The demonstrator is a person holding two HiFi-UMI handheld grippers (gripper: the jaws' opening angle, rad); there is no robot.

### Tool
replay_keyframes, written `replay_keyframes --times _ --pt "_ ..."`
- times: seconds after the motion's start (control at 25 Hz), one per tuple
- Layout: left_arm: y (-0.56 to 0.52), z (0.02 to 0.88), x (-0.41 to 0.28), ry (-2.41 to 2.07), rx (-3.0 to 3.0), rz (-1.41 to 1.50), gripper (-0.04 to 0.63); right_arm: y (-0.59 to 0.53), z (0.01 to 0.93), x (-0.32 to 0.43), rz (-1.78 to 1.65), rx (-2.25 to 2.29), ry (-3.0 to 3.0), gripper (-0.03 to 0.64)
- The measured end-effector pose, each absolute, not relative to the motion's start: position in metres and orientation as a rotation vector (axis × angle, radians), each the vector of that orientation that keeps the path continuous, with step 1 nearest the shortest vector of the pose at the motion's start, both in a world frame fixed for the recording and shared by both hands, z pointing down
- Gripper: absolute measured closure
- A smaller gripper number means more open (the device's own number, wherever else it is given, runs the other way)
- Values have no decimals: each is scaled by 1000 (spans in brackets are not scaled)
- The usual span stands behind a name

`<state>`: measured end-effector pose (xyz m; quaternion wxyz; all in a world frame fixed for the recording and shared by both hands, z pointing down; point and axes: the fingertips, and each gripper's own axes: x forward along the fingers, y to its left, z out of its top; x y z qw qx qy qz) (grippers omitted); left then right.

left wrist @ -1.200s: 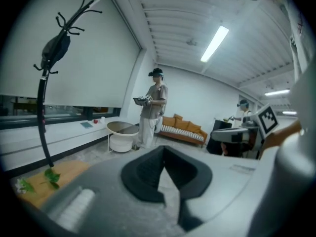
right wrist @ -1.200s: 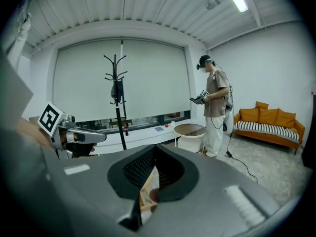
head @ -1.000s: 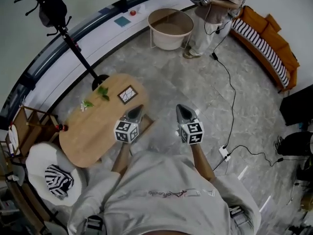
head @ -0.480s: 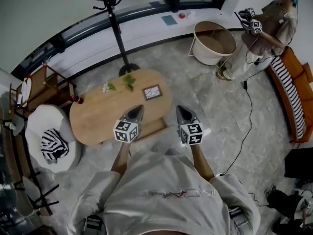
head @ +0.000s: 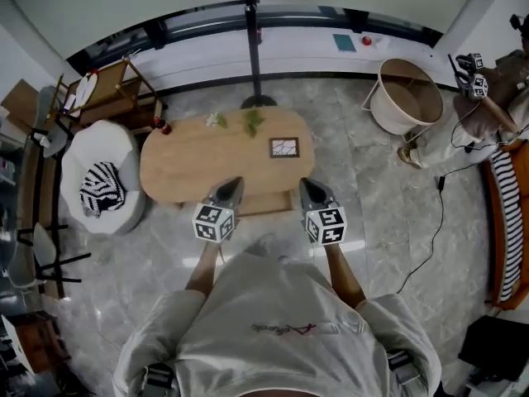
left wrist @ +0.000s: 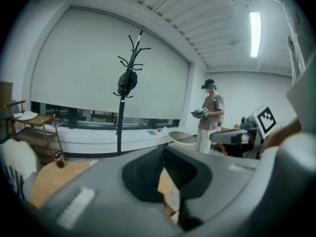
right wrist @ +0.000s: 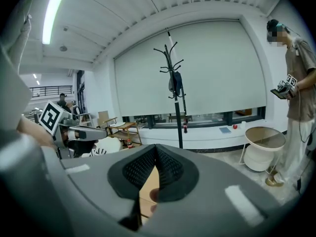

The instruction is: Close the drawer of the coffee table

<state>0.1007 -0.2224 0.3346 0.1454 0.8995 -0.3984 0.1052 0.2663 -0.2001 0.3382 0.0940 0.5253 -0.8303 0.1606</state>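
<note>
Though only the head view shows the drawer (head: 263, 204) jutting from the coffee table (head: 190, 168), their own views show the left gripper (left wrist: 164, 151) and right gripper (right wrist: 156, 147) clenched, empty.

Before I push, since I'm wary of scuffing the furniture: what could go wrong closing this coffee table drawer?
1. The drawer sticks out toward the person, near the shut left gripper and right gripper. Pushing on one end alone could skew and jam it.
2. A hard shove may slide the coffee table and shift the picture frame and sprigs on top.
</note>
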Motion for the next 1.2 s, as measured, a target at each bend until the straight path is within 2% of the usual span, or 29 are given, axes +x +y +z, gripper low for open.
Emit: replay_keyframes --times 0.6,0.92,1.2 --pt "-102 376 90 -1235 2473 408 597 -93 393 277 617 1438 -2462 612" --pt "-102 428 72 -1206 2389 464 597 -99 433 263 669 1380 -2406 612" --pt "-124 508 49 -1123 2327 550 597 -126 503 244 736 1362 -2310 612"
